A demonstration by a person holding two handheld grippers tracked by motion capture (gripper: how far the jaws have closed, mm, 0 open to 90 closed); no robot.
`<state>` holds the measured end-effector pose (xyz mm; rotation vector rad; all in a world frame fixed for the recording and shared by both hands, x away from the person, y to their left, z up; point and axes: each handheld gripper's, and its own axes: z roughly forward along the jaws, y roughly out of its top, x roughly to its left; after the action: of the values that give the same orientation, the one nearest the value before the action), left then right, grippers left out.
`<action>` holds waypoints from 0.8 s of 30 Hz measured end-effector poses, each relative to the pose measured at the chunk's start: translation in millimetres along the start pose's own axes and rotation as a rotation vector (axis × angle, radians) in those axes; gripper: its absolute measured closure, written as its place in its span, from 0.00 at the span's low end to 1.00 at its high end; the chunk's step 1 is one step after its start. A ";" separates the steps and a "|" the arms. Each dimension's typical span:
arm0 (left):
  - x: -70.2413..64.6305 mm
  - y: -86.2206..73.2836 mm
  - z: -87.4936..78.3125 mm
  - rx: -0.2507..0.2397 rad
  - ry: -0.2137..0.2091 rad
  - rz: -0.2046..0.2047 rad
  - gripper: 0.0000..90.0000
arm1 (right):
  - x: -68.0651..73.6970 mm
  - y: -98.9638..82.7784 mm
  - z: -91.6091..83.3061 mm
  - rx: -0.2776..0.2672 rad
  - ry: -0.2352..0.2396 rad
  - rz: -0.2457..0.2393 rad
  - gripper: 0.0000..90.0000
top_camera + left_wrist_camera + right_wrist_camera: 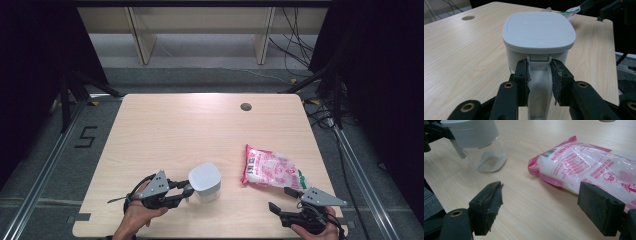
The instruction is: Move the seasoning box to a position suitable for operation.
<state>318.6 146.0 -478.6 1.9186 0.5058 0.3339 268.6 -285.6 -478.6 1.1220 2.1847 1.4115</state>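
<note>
Bag (270,169) right of jar (205,182) | table hole (245,106) far | path clear

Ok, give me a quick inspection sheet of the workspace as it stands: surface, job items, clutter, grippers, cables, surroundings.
Surface: light wood table, with a round grommet hole near the far edge.
Job's things: clear container with a grey lid, upright, near the front edge; pink and white bag lying flat to its right, apart from it.
Clutter: nothing seen.
Grippers: left gripper shut on the container's handle; right gripper open, nothing between the jaws, just short of the bag.
Cables: loose cables on the floor beyond the table, at the right.
Surroundings: wooden furniture legs behind; dark drapes both sides.
</note>
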 end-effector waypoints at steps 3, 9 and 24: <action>0.1 0.4 2.9 -0.002 0.012 -0.013 0.76 | 0.1 0.0 0.6 0.003 0.017 0.006 0.23; 3.0 5.2 11.2 0.002 0.032 -0.010 0.76 | 0.1 0.2 0.5 0.002 -0.008 -0.006 0.23; 19.0 11.7 31.4 -0.006 0.015 0.029 0.75 | 1.3 0.4 1.9 0.011 0.010 0.022 0.23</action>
<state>351.6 126.2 -480.1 1.9209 0.4866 0.3686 269.1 -283.3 -478.9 1.1492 2.1955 1.4188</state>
